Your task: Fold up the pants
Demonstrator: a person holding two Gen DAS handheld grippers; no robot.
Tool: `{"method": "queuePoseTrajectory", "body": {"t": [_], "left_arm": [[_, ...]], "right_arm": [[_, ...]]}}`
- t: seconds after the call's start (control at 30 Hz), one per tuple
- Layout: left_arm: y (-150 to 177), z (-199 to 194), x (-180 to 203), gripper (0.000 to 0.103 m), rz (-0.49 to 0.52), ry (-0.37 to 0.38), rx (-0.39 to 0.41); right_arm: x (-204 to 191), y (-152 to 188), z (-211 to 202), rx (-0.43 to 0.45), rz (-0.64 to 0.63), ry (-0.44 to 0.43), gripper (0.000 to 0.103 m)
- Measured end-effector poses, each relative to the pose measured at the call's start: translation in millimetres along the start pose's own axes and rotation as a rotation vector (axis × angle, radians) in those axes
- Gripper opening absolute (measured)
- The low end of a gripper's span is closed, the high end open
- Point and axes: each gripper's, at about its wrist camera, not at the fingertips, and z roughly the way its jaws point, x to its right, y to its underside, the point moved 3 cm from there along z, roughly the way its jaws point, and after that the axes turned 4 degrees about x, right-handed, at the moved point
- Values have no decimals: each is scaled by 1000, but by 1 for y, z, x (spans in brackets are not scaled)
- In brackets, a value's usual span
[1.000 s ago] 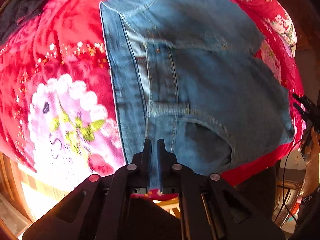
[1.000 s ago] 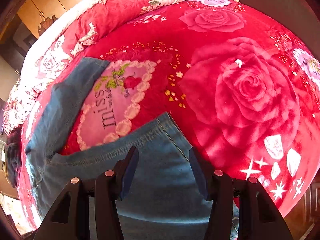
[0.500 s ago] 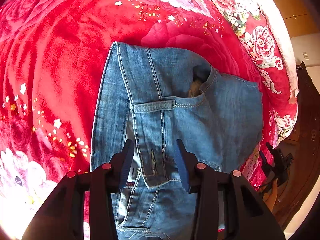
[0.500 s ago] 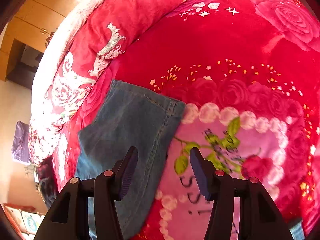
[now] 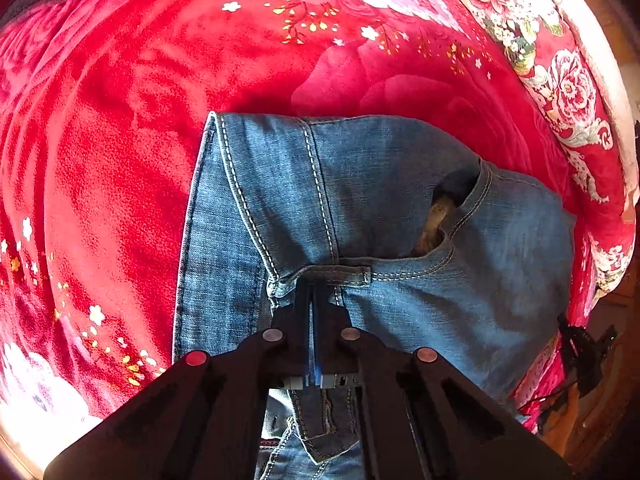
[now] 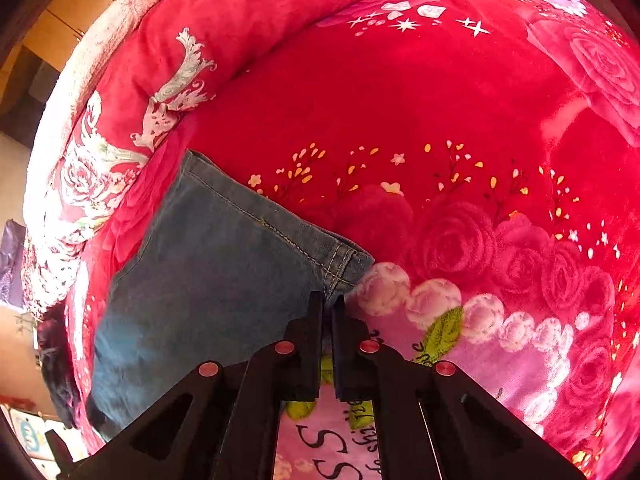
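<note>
Both grippers are clamped on denim right now: the left gripper [image 5: 313, 292] has its jaws pinched together on the jeans [image 5: 384, 240] right at the belt loop [image 5: 340, 274] on the waistband, and the right gripper [image 6: 327, 304] is squeezed onto the corner of a leg hem [image 6: 340, 264]. The jeans are lying on a red rose-print blanket [image 5: 120, 140], folded over so the waist end faces the left camera, with a front pocket gaping and some tan lining showing inside it. In the right wrist view the leg [image 6: 208, 280] runs off toward the lower left, flat on the blanket [image 6: 400, 100], and its hem corner sits just beside a ring of pale roses around a pink patch with lettering on it. Blanket's edge is rolled up along the far side, white floral trim showing, with wooden cabinets past it
</note>
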Motion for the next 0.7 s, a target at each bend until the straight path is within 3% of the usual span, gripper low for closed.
{"method": "queuePoseTrajectory", "body": {"t": [0.13, 0.27, 0.33, 0.43, 0.6, 0.7], "left_arm": [[3, -27, -28, 1, -25, 48, -5], [-8, -63, -57, 2, -74, 89, 68], [-16, -62, -60, 3, -103, 116, 45], [-21, -53, -55, 4, -138, 157, 2], [-20, -29, -28, 9, -112, 180, -65], [-19, -26, -24, 9, -106, 193, -84]], "right_arm": [[5, -4, -13, 21, 61, -36, 26], [8, -23, -36, 79, 35, -6, 32], [0, -32, -41, 80, 19, -2, 38], [-23, -45, -35, 56, -28, -38, 49], [-92, -64, 7, -7, -179, -60, 49], [-122, -77, 37, -17, -251, 0, 50]]}}
